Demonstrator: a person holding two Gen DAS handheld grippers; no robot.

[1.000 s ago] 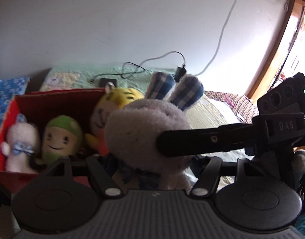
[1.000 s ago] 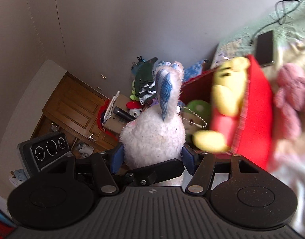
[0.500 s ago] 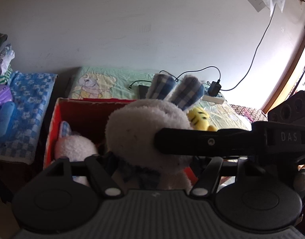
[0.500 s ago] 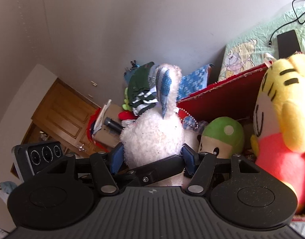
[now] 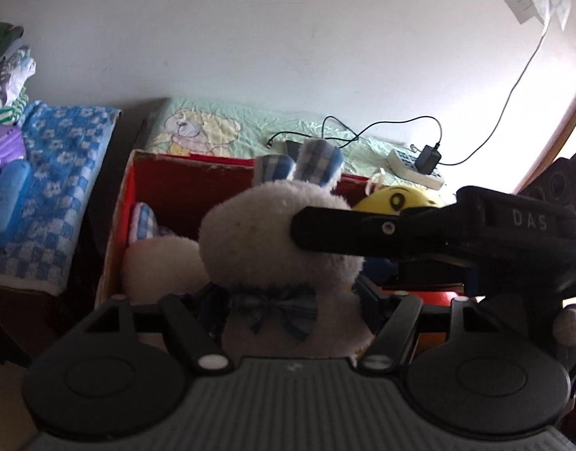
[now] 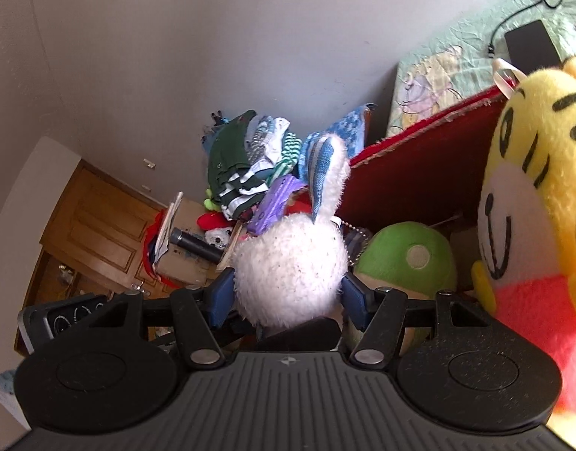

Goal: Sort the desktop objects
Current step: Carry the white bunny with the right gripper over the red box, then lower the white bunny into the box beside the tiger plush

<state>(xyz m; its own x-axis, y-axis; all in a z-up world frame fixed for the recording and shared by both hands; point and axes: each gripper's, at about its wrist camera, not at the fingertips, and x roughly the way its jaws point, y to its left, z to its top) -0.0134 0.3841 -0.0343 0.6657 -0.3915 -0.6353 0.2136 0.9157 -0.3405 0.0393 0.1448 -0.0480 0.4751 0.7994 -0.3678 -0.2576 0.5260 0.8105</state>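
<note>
A white plush bunny (image 5: 265,233) with blue checked ears and a bow tie hangs over the left end of the red box (image 5: 182,176). My left gripper (image 5: 288,300) is shut on its body. A finger of my right gripper (image 5: 363,229) crosses the bunny's head from the right. In the right wrist view the bunny (image 6: 288,274) sits squeezed between the blue pads of my right gripper (image 6: 288,297), which is shut on its head. Inside the box lie a second white bunny (image 5: 160,263), a green plush (image 6: 408,259) and a yellow tiger plush (image 6: 532,188).
A blue checked towel (image 5: 51,188) lies left of the box. Behind the box, a green sheet (image 5: 220,131) holds a power strip with a charger (image 5: 423,165) and cables. A pile of clothes (image 6: 250,165) and a wooden cabinet (image 6: 92,225) stand beyond the box's left end.
Both grippers have carried the bunny leftwards along the box and a little lower. The tiger and green plush now sit to its right. Both grips have held.
</note>
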